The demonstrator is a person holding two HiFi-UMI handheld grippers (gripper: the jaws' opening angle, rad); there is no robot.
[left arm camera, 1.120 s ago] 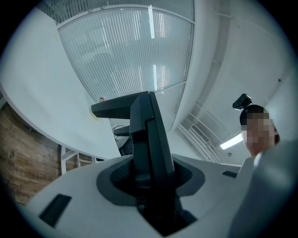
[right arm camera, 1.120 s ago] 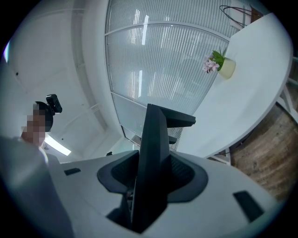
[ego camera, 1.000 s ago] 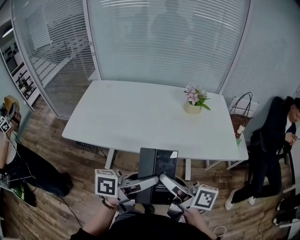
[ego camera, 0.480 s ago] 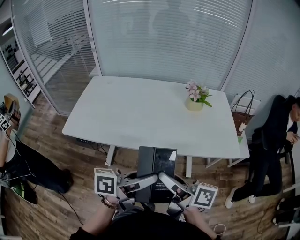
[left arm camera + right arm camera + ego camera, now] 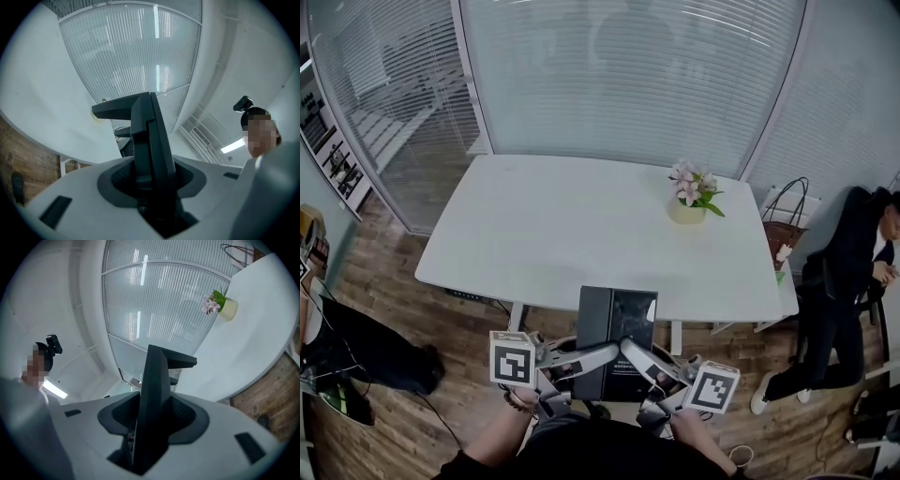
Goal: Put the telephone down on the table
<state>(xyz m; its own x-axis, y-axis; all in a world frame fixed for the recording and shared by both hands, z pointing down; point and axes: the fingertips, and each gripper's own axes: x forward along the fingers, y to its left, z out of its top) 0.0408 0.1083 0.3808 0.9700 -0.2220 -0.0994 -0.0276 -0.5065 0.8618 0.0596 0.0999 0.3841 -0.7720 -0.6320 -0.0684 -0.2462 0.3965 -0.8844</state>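
The telephone [image 5: 617,339] is a flat black slab held level between both grippers, with its far end over the front edge of the white table [image 5: 553,234]. My left gripper [image 5: 602,357] is shut on its left side, and my right gripper [image 5: 633,355] is shut on its right side. In the left gripper view the telephone [image 5: 149,140] stands edge-on between the grey jaws of the left gripper [image 5: 150,185]. The right gripper view shows the same dark slab [image 5: 153,394] clamped by the right gripper [image 5: 151,423].
A small pot of pink flowers [image 5: 688,200] stands on the table's far right. A person in dark clothes [image 5: 847,272] sits at the right beside a bag [image 5: 782,239]. Another person's legs [image 5: 356,342] are at the left. Glass walls with blinds stand behind the table.
Both grippers and the telephone have moved forward towards the table. The telephone's far end now overlaps the table's front edge. Both grips are unchanged.
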